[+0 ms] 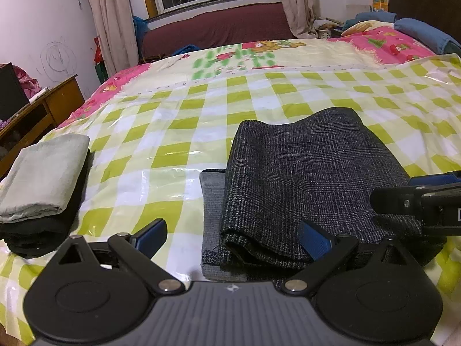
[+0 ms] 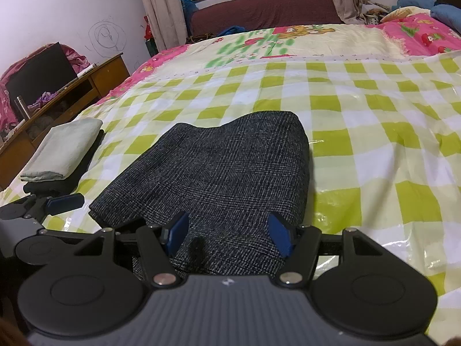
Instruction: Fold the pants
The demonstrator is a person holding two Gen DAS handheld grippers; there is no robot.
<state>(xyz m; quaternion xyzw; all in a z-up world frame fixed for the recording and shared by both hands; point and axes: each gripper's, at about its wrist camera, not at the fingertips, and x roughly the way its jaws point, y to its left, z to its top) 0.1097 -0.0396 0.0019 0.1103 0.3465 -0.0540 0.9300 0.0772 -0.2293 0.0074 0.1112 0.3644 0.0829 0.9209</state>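
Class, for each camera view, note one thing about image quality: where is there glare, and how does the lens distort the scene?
Left wrist view: glare streaks on the checked plastic sheet beside the dark pants; dark fisheye corners. Right wrist view: glare on the sheet right of the pants; the checks bend outward toward the edges.

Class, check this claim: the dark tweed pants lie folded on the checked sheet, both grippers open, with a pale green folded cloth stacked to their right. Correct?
Wrong side. The pale green folded cloth lies left of the dark tweed pants, as the left wrist view shows. The rest holds.
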